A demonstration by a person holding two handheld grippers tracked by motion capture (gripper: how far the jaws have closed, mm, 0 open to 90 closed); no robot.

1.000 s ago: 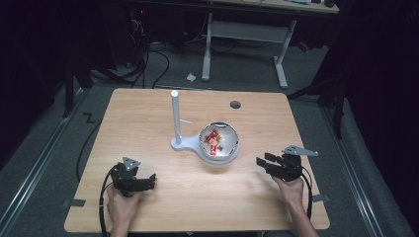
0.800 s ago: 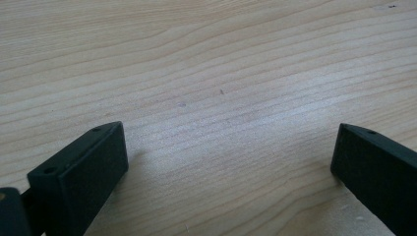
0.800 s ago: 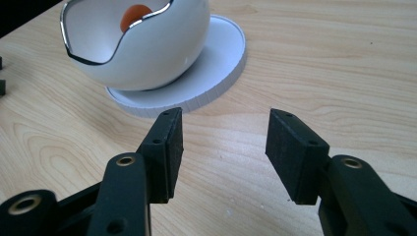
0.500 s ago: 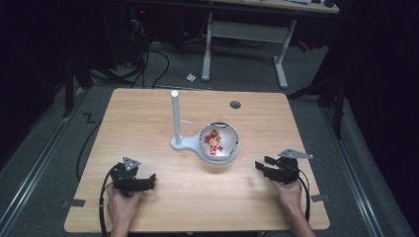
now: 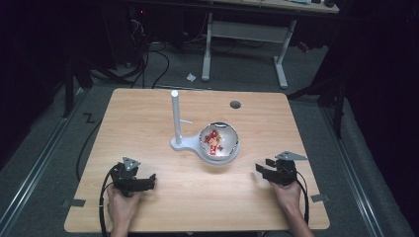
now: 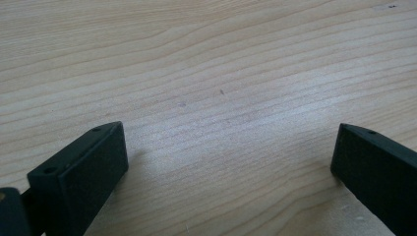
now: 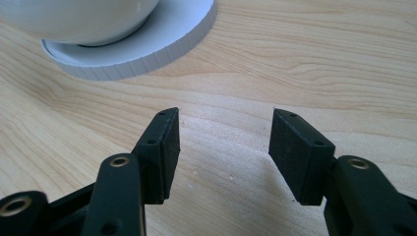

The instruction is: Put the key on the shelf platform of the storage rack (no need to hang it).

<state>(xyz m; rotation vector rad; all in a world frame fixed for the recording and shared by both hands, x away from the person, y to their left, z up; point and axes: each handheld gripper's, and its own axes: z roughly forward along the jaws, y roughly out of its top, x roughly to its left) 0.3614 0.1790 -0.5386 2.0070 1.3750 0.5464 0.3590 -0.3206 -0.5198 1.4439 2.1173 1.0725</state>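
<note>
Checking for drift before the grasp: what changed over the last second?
The right hand-held gripper slid slightly toward the near table edge; its jaws have just been opening, with nothing between them. The left hand-held gripper kept its place, open on bare table. The globe on the white stand did not move.

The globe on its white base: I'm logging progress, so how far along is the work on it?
Nothing looks done: the globe sits untouched on its white base beside the white post. In hand: the right gripper, its jaws just opening and empty, points at the base. The left gripper rests open on the table. Reaching and grasping remain.
</note>
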